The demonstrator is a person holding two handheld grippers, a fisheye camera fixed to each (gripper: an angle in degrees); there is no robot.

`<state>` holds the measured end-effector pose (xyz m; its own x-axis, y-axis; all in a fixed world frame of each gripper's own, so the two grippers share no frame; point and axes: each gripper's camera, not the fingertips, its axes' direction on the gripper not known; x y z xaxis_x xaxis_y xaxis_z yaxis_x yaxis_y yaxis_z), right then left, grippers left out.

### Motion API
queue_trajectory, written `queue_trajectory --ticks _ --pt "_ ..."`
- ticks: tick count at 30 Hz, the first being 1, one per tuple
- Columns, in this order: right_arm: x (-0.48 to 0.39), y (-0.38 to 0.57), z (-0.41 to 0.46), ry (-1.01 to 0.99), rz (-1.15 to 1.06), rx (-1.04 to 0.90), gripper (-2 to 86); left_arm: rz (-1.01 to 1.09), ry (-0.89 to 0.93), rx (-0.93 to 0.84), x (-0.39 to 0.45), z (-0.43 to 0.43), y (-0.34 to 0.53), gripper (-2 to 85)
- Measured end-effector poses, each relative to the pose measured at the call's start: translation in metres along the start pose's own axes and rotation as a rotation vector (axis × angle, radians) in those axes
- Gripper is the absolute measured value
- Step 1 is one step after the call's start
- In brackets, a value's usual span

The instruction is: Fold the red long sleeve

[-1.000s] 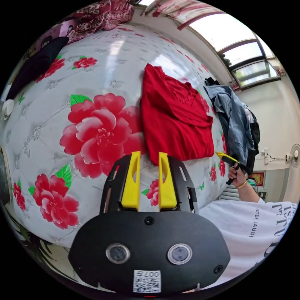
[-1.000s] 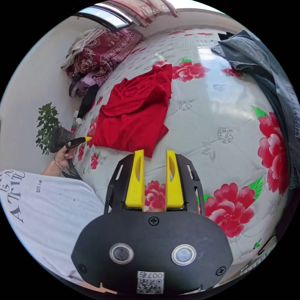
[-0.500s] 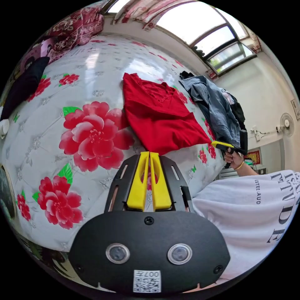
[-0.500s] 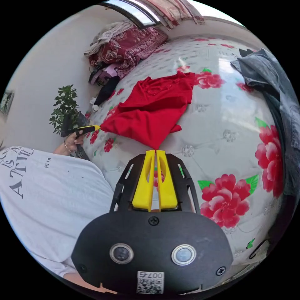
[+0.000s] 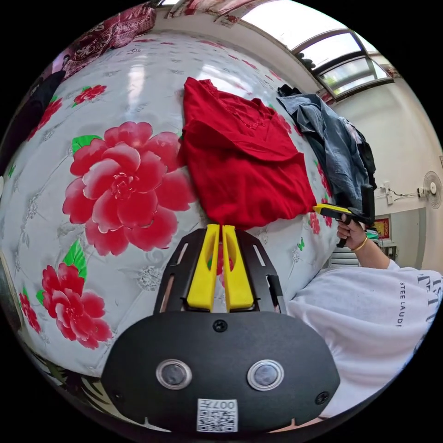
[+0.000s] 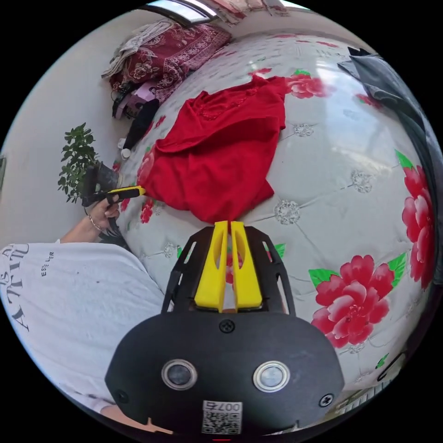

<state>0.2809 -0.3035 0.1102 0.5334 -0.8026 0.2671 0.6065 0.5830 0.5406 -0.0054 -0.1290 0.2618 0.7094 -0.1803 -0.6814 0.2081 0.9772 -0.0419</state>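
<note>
Red long sleeve (image 5: 244,157) lies on my flowered bed (image 5: 115,92); my left gripper (image 5: 219,227) and right gripper (image 6: 229,223) each clamp a hem corner, jaws together.

The red long sleeve (image 5: 244,157) is looking like soft matt cloth, creasing at its folds. The quilted floral mattress cover (image 5: 115,184) is shining glossily. The left gripper (image 5: 219,227) is showing smooth yellow plastic jaws on a matt black body.
</note>
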Motion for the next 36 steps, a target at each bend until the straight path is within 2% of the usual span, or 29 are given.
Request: queue_trajectory --ticks 6,12,16,19,22,23,29,32,36 --pt "-0.019 0.052 -0.091 -0.135 -0.101 0.156 -0.1 0.093 0.163 0.091 0.026 -0.079 0.047 -1.0" --pt "0.010 0.089 -0.108 -0.369 0.086 0.138 -0.2 -0.007 0.336 0.038 0.017 -0.088 0.065 -0.9" --pt "0.024 0.041 -0.116 -0.357 0.073 0.164 0.1 0.002 0.307 0.048 0.015 -0.081 0.009 -0.7" --pt "0.029 -0.014 -0.125 -0.233 0.028 0.223 0.9 -0.008 0.244 0.121 0.008 -0.077 -0.046 0.4" --pt "0.048 -0.058 -0.111 -0.103 0.083 0.258 3.1 -0.129 0.168 0.171 -0.009 -0.059 -0.084 6.3" --pt "0.056 -0.066 -0.101 -0.083 0.109 0.241 4.0 -0.170 0.123 0.135 -0.014 -0.049 -0.090 8.6" --pt "0.085 -0.030 -0.053 -0.047 0.233 0.222 8.4 -0.146 0.054 0.030 -0.005 -0.011 -0.051 12.7" --pt "0.096 -0.015 -0.027 -0.095 0.263 0.191 9.0 -0.125 0.040 -0.025 0.008 0.013 -0.037 13.1" --pt "0.090 -0.031 0.003 -0.066 0.194 0.088 8.3 -0.036 -0.061 -0.022 0.030 0.024 -0.041 5.9"
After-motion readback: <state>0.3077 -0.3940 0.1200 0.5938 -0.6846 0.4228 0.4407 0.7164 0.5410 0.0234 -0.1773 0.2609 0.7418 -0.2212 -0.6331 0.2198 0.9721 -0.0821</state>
